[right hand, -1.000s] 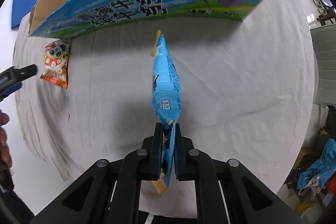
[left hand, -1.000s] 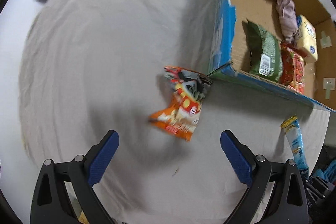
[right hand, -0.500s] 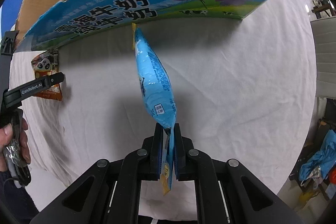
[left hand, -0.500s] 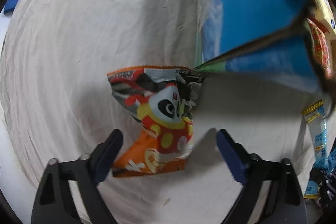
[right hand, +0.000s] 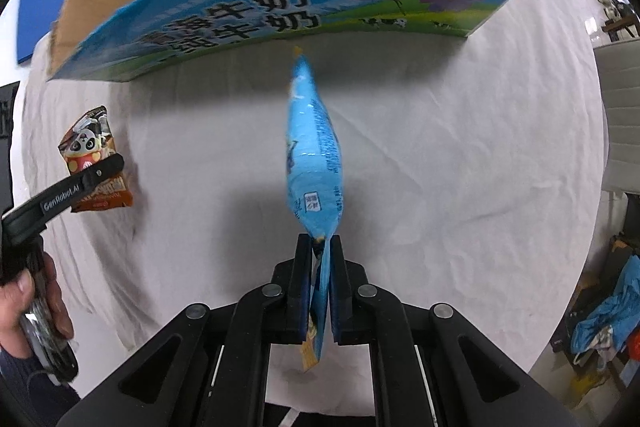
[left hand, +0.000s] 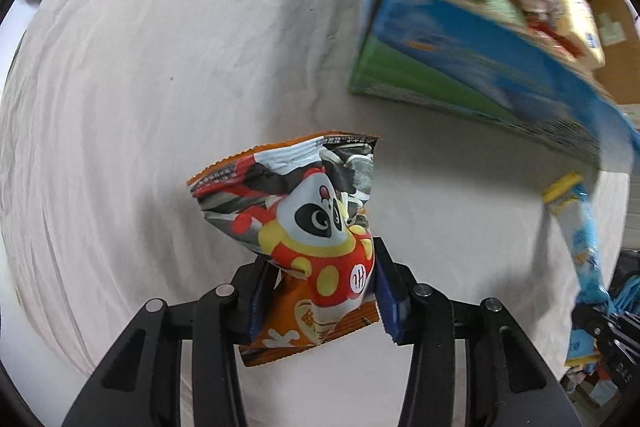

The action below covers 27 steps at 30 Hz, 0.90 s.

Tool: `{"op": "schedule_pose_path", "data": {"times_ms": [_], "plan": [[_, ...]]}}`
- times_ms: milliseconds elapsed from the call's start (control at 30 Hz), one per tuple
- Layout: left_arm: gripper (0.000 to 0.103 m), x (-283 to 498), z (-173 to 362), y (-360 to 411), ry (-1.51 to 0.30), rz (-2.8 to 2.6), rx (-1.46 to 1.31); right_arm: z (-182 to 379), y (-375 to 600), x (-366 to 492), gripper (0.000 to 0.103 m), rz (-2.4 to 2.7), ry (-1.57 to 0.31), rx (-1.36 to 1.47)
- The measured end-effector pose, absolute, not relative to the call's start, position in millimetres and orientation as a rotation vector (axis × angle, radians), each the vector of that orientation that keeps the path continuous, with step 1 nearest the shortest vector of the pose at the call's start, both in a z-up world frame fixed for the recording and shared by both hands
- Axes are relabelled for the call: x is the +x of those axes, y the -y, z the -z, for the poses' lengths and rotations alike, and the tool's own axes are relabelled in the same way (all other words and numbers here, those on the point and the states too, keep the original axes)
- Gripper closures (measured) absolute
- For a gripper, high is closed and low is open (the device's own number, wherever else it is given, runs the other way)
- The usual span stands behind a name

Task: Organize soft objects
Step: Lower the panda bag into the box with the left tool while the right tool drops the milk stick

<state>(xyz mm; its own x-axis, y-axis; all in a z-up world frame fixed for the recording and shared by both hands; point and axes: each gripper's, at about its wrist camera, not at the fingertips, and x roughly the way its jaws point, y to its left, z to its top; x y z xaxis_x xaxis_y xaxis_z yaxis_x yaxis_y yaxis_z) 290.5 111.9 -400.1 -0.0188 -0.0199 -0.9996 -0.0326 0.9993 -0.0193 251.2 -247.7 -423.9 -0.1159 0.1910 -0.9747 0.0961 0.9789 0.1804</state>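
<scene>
Pinching a crinkly panda snack bag (left hand: 320, 239) in left gripper (left hand: 320, 301); clamping a puffy blue pouch (right hand: 316, 163) in right gripper (right hand: 321, 291), above wrinkled white cloth (right hand: 460, 155).

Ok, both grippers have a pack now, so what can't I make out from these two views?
- Box contents: right wrist view, the cardboard box front wall hides nearly everything inside.
- Same box, left wrist view: motion blur smears its print and the packs inside.
- Blue snack pack: edge-on, front unreadable.
- Panda snack pack: lower end covered by the left gripper.

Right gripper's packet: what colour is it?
Light blue packet with a yellow end, clearest in the right wrist view.
</scene>
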Motion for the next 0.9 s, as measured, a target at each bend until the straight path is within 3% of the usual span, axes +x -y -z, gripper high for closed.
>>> {"op": "schedule_pose_path", "data": {"times_ms": [467, 700, 900], "plan": [[0.061, 257, 286, -55, -1.434, 0.209, -0.079, 295, 262, 235, 0.096, -0.234, -1.489, 0.325], [0.061, 307, 228, -30, -1.329, 0.277, -0.076, 219, 281, 256, 0.096, -0.217, -1.33, 0.338], [0.061, 362, 215, -10, -1.315, 0.307, -0.04, 212, 294, 297, 0.096, -0.117, -1.261, 0.33]]}}
